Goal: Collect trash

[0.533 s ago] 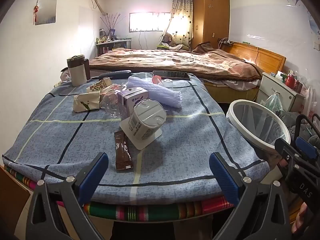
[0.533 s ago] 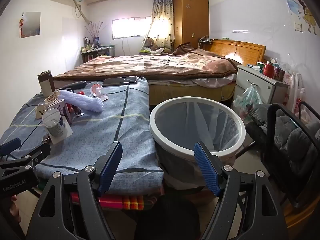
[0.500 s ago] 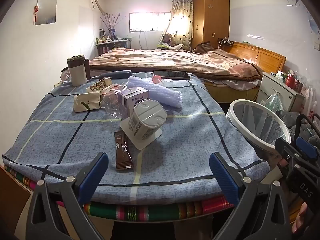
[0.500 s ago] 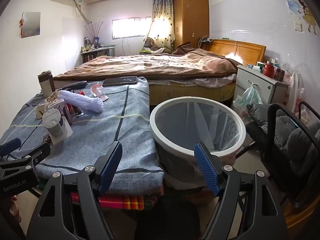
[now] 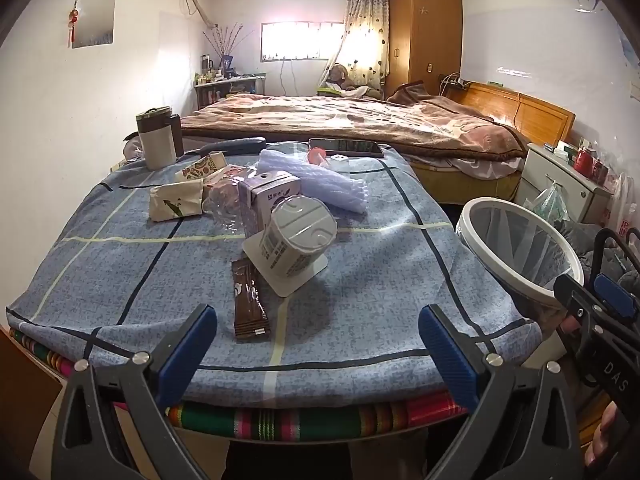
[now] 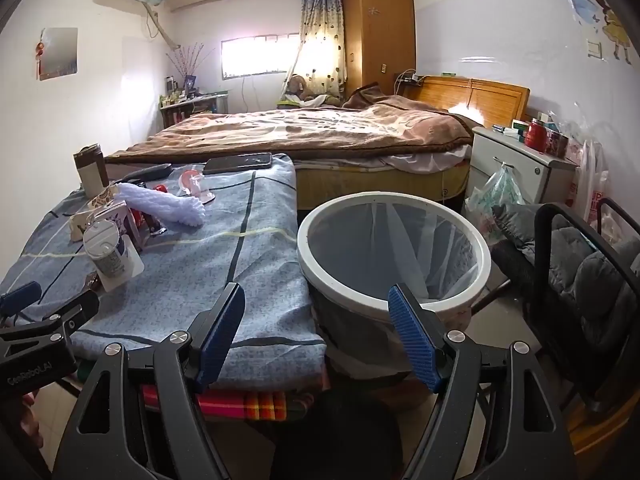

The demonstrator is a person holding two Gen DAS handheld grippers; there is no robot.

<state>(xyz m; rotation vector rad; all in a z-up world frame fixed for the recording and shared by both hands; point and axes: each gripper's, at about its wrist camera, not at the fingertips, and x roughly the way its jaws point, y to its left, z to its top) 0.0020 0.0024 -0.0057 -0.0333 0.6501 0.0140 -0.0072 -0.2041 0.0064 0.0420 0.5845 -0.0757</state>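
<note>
Trash lies on a table with a blue checked cloth [image 5: 120,264]: a brown sachet [image 5: 248,304], a white tipped cup [image 5: 298,238] on a white card, a small carton [image 5: 270,198], a crumpled clear bottle [image 5: 226,208], a white foam net [image 5: 316,184] and paper packets [image 5: 176,202]. A white-rimmed bin [image 6: 394,248] with a liner stands right of the table; it also shows in the left wrist view [image 5: 520,242]. My left gripper [image 5: 316,344] is open and empty at the table's near edge. My right gripper [image 6: 316,328] is open and empty before the bin.
A tumbler [image 5: 156,144], a phone [image 5: 344,147] and a dark case [image 5: 232,146] sit at the table's far end. A bed [image 5: 360,124] lies behind. A nightstand [image 6: 520,168] and a dark chair [image 6: 592,276] stand right of the bin.
</note>
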